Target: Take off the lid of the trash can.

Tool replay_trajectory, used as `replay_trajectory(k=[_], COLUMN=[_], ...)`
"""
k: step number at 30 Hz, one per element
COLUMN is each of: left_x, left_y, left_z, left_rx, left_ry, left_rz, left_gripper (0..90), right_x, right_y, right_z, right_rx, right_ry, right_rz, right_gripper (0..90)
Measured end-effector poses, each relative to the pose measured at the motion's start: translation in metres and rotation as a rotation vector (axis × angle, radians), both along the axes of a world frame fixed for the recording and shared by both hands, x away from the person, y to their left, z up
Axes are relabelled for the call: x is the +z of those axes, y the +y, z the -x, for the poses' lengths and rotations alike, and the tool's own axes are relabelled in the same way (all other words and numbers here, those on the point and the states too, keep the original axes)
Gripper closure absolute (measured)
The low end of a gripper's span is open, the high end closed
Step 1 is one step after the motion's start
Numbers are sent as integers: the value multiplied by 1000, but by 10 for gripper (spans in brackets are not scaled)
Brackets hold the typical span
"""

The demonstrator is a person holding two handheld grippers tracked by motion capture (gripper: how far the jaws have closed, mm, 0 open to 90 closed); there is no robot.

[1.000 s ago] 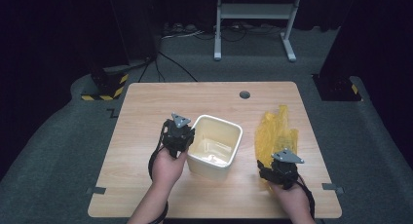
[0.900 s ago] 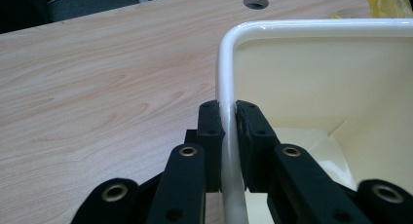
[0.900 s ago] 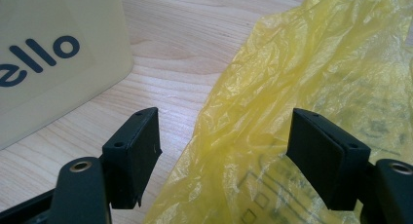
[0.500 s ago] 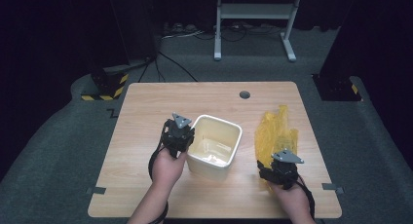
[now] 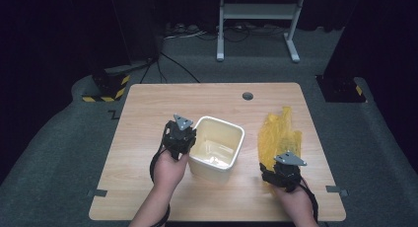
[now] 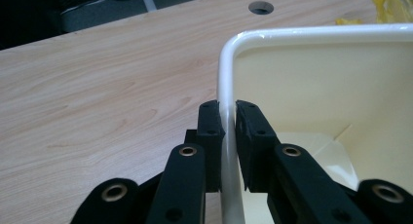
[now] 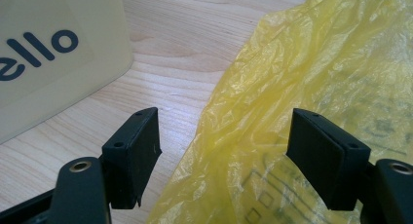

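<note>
At the near edge of the wooden table (image 5: 148,113), your two forearms enter from six o'clock in the high view. Your right gripper (image 5: 283,173) sits at about five o'clock of the table's centre, its jaws spread wide; in the right gripper view the crumpled yellow plastic bag (image 7: 311,87) lies between the two pads without either pressing on it, and the film extends away toward twelve o'clock. Your left gripper (image 5: 181,138) lies at about eight o'clock of centre, just beside the cream square bin (image 5: 219,145). In the left gripper view its jaws are clamped on the bin's rounded rim (image 6: 225,87), one pad outside the wall, one inside. The bin stands upright near the table's middle, open side up, with dark lettering on the wall facing your right gripper. The bag rests well apart from the bin, at three o'clock. Farther off, at twelve o'clock, a round cable hole (image 5: 247,95) pierces the tabletop.
</note>
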State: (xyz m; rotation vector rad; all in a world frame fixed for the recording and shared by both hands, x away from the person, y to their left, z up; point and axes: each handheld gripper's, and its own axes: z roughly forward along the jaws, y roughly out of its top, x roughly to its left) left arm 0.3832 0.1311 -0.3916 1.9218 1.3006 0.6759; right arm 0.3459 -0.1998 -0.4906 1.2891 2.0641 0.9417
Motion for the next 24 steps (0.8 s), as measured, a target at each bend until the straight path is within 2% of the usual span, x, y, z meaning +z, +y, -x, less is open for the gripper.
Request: replay_trajectory(k=[3,5,6,8,9,14,19,24], left_x=[4,7,8,7,7,0,1,4], left_y=[2,3,4,6,7,5,2,-1], left_z=[2,2,1,-4,-6,-11,-11,-10], left_rx=[-5,-16,-22,-41,-50,-56,-52,-49], left_ry=[-24,-19,-6,67,81,146,145,125], left_rz=[12,20,22,18,12,-32,-58,-61], left_gripper=[815,841,830,735,701,784,811,810], right_x=[0,-1,-1,0,0,0,0,1], right_y=[0,0,1,1,1,1,1,2], right_z=[0,0,0,0,1,0,1,0], right_rx=[2,2,2,3,1,1,5,8], right_ry=[-1,1,2,3,1,1,-1,-3], right_rz=[1,2,3,4,1,0,2,1], right_gripper=[275,275,275,274,274,274,274,274])
